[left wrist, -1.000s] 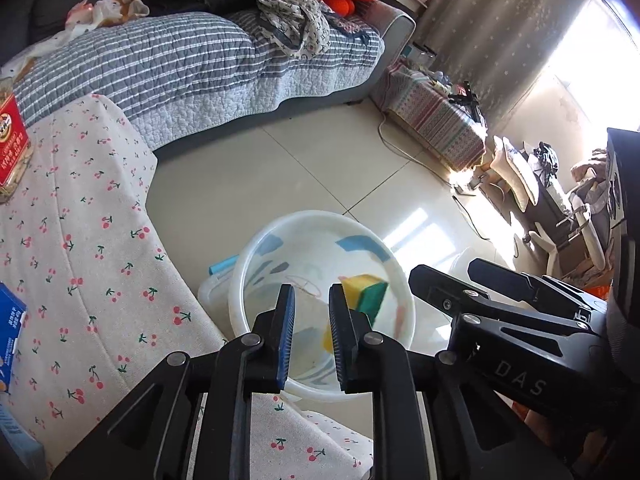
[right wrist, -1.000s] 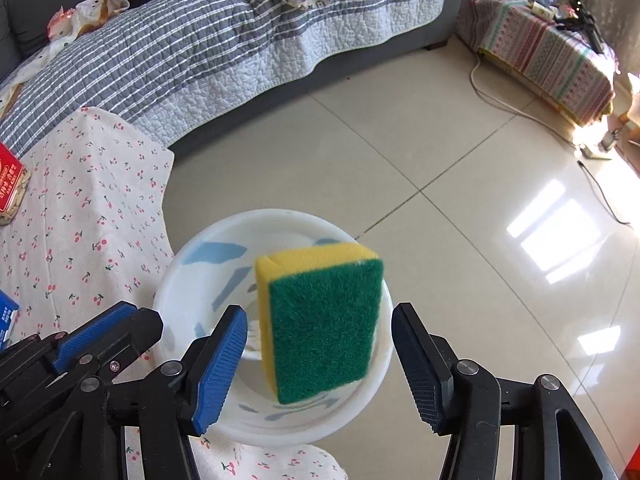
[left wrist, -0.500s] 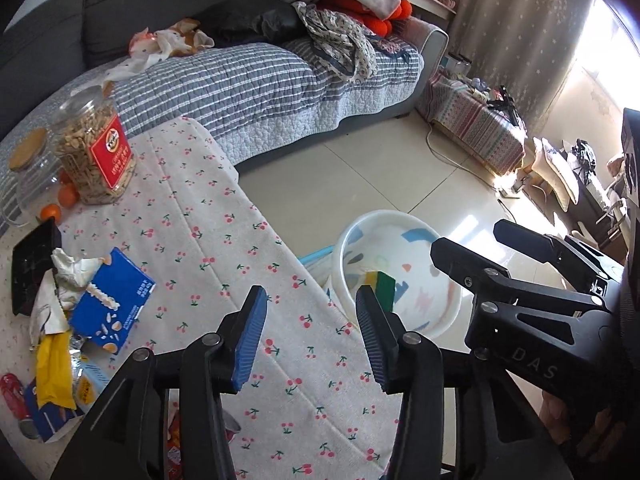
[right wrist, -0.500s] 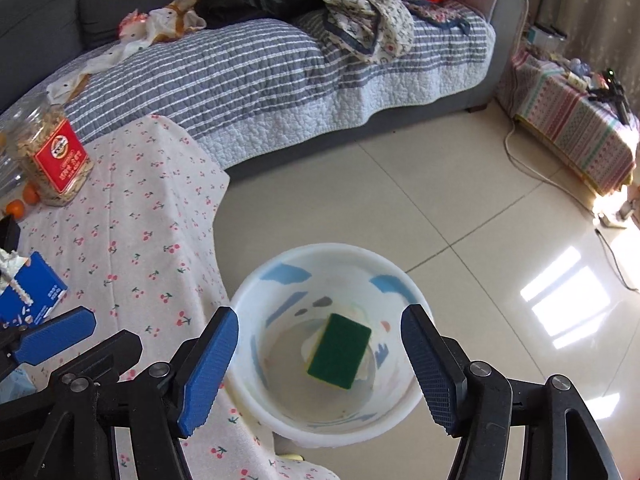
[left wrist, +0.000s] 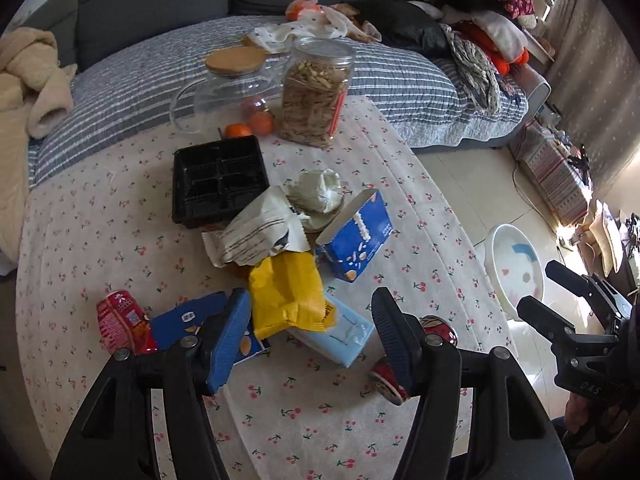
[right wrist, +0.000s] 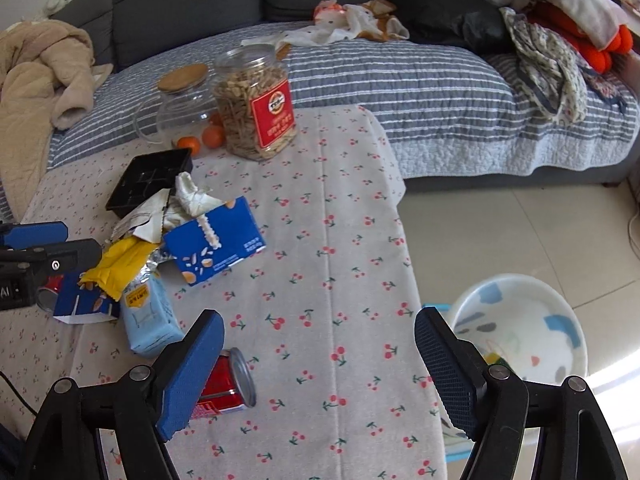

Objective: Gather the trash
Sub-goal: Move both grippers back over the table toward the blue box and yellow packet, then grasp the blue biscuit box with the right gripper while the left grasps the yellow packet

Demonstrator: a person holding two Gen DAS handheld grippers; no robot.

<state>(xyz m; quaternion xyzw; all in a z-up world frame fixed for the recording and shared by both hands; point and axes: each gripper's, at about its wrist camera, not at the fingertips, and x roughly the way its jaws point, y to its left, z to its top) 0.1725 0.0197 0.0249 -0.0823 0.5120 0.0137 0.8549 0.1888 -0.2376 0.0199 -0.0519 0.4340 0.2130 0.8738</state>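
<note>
Two claws: both held above the cherry-print worktop (right wrist: 328, 240), neither gripping anything.
Left claw (left wrist: 310, 338): jaws spread wide, blue pads on either side of the trash heap's near edge.
Right claw (right wrist: 320, 372): jaws spread wide and empty; seen from the left wrist, it sits to the right of the left claw, off the worktop's edge.
Yellow wrapper (left wrist: 286, 292): just ahead of the left claw, between its pads, lying on a light blue packet (left wrist: 340, 334).
Blue carton (left wrist: 356, 236): ahead and slightly right of the left claw, open flap up, touching the yellow wrapper.
Striped torn wrapper (left wrist: 260, 232): beyond the yellow wrapper, overlapping a black compartment tray (left wrist: 218, 178).
Crumpled tissue (left wrist: 318, 190): far side of the heap, beside the blue carton.
Red cans: one lying left of the left claw (left wrist: 120, 322); another on its side (right wrist: 226, 384) right at the right claw's left pad.
Dark blue box (left wrist: 188, 316): near the left pad of the left claw, partly hidden.
White basin (right wrist: 520, 330): on the floor, right of the right claw, behind its right pad; a bit of yellow-green sponge (right wrist: 494, 359) shows inside.
Snack jar (right wrist: 256, 104): far end of the worktop, with a glass pitcher (right wrist: 180, 104) and oranges (right wrist: 202, 138) beside it.
Sofa (right wrist: 400, 80): beyond the worktop, under a striped cover.
</note>
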